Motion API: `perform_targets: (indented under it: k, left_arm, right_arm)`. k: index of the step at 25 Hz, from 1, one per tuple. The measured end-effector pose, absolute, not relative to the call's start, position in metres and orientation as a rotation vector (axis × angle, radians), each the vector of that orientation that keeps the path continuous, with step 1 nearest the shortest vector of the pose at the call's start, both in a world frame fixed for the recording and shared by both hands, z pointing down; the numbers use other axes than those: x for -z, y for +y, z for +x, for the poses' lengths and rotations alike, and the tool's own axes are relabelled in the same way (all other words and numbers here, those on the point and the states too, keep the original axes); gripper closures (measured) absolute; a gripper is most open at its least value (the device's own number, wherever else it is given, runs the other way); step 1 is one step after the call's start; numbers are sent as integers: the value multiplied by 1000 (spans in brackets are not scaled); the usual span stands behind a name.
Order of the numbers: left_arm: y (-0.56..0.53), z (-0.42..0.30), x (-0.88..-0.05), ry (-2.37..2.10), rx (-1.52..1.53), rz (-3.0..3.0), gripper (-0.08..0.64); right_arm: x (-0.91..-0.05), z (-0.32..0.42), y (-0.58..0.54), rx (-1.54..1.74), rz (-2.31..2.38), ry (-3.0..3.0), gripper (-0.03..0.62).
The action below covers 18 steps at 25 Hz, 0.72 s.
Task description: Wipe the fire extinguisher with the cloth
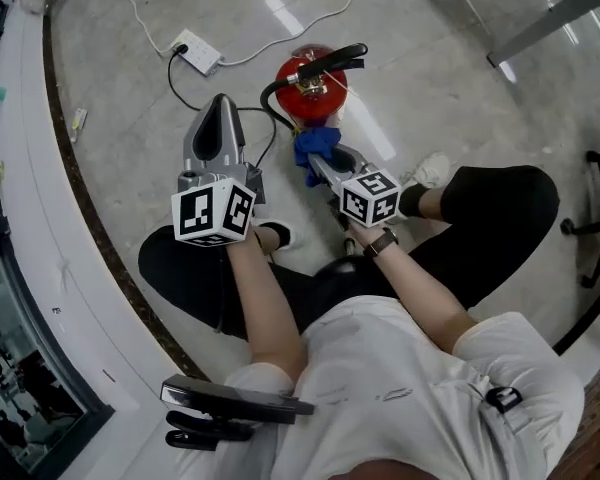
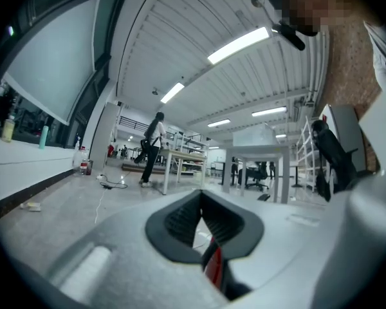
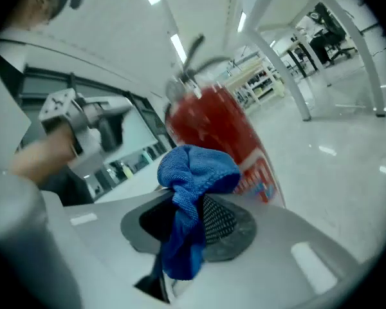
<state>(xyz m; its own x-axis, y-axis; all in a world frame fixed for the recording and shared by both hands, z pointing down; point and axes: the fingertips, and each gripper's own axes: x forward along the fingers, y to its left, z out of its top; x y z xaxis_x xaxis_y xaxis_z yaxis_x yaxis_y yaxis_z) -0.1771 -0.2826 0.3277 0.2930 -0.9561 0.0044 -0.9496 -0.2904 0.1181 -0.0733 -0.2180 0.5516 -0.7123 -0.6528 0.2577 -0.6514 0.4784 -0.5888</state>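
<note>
Closest to the head camera was the person's white shirt [image 1: 400, 388], with both forearms reaching forward over bent, black-trousered legs on the glossy grey floor [image 1: 450, 78]. The right gripper [image 1: 318, 160] had its jaws clamped on a bunched blue terry cloth [image 1: 315, 144], which lay against the near side of the red fire extinguisher [image 1: 308, 86]. That cylinder stood upright on the floor, its black hose [image 1: 272, 96] curving off the valve; what it contained could not be seen. The left gripper [image 1: 220, 108] hung just to the extinguisher's left, its jaws together with nothing between them. A white power strip [image 1: 196, 51] lay on the floor beyond it.
</note>
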Motion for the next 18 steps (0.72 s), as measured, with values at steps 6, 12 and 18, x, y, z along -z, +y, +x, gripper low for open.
perform_targets:
  k: [6, 12, 18]
  left_arm:
    - [-285, -181, -306, -1824, 176, 2468, 560]
    - [-273, -153, -313, -1743, 169, 2505, 560]
    - [-258, -154, -322, -1758, 153, 2472, 560]
  right_arm:
    - [-397, -57, -259, 903, -1079, 2361, 494]
    - [-458, -41, -252, 1010, -1248, 2319, 500]
    - [-667, -34, -242, 1482, -1521, 2193, 500]
